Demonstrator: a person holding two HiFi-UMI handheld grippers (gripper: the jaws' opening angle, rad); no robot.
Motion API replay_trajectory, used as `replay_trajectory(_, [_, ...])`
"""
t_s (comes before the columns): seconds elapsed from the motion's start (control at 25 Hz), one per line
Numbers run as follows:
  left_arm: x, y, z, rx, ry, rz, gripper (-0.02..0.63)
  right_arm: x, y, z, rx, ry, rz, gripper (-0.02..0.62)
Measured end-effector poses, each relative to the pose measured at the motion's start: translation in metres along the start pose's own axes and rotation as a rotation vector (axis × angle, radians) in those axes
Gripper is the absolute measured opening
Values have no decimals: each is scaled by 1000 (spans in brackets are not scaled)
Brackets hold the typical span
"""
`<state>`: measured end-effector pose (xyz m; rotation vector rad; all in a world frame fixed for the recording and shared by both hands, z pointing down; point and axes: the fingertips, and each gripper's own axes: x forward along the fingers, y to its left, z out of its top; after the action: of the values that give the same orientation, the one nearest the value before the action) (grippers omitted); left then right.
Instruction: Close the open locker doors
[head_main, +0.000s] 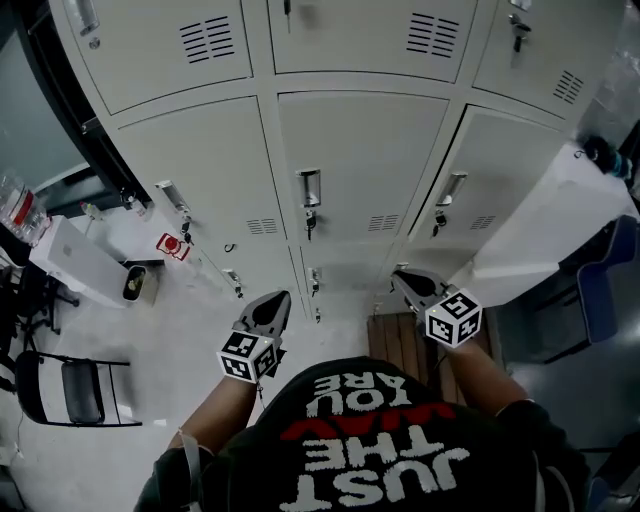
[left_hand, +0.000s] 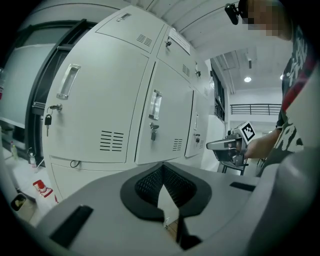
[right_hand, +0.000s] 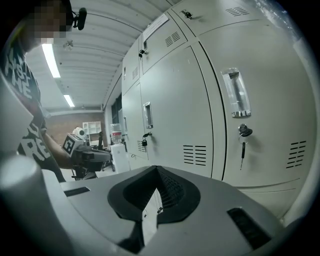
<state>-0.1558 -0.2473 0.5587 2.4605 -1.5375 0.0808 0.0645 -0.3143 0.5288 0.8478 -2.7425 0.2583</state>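
A bank of grey locker doors (head_main: 360, 150) stands in front of me, and every door I can see lies flush with its frame. Each has a recessed handle (head_main: 309, 187) with a key (right_hand: 242, 135) hanging in the lock below it. My left gripper (head_main: 277, 301) is held up before the lower middle doors, shut, with nothing in it. My right gripper (head_main: 401, 278) hovers beside it at about the same height, also shut and empty. The left gripper view faces the doors (left_hand: 95, 115) at a slant and shows the right gripper (left_hand: 225, 146) off to the side. Neither gripper touches a door.
At the left on the floor stand a white box (head_main: 75, 262), a red-and-white item (head_main: 172, 246) and a black folding chair (head_main: 70, 390). A wooden floor panel (head_main: 400, 340) lies under the right gripper. A white cabinet (head_main: 545, 225) and a blue chair (head_main: 600, 280) stand at the right.
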Motion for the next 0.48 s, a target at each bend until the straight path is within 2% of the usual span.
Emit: replay_trajectory(0.48, [2, -4, -3, -16, 8, -5, 3, 0, -3, -7, 15, 16, 2, 34])
